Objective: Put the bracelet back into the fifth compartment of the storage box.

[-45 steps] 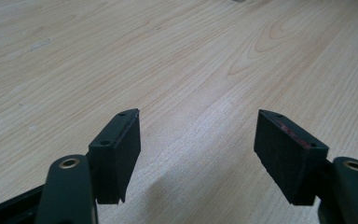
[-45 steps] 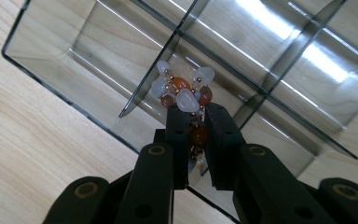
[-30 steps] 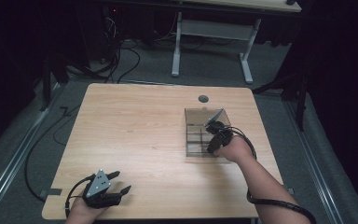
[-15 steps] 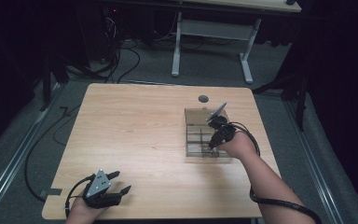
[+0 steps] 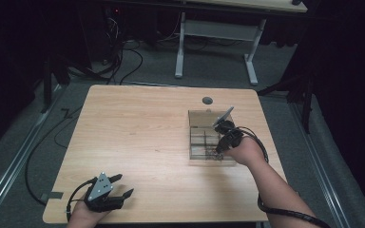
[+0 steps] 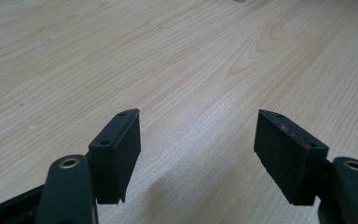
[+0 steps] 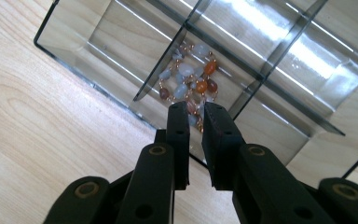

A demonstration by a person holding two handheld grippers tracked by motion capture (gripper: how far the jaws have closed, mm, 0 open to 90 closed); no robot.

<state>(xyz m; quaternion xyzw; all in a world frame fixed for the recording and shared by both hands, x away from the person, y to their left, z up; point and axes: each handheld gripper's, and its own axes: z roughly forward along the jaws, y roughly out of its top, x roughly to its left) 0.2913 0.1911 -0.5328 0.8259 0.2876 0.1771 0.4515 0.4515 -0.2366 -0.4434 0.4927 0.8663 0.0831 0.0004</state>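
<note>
1. Nearest the person, the left gripper (image 5: 119, 190) rests at the near left corner of the table (image 5: 138, 133), its jaws spread wide over bare wood with nothing between them, as the left gripper view (image 6: 196, 158) makes plain. It looks idle and well apart from the work.

2. Farther in on the right, the right gripper (image 7: 195, 114) has its jaws nearly pressed together, and they have just been closing. Their tips sit at the near end of a bead bracelet (image 7: 189, 84); a bead or two seems caught between them, but a firm pinch cannot be told.

3. The bracelet, with pale blue, orange and brown beads, lies heaped in one near compartment of a clear plastic box (image 7: 74, 58) with dividers. In the high view the box (image 5: 204, 118) stands on the right half of the table, with the right gripper (image 5: 221, 147) over its near edge.

4. Judging by this, the grasp is just being made; lifting the bracelet out is left, and where it goes cannot be told.

5. The divider walls beside the beads could snag the jaws or a trailing loop. The other compartments seem empty.

6. Beyond the box is a round grey cap (image 5: 207, 100) in the tabletop, then a white-legged desk (image 5: 209, 42) and cables (image 5: 123, 52) on the floor, none in the way.
</note>
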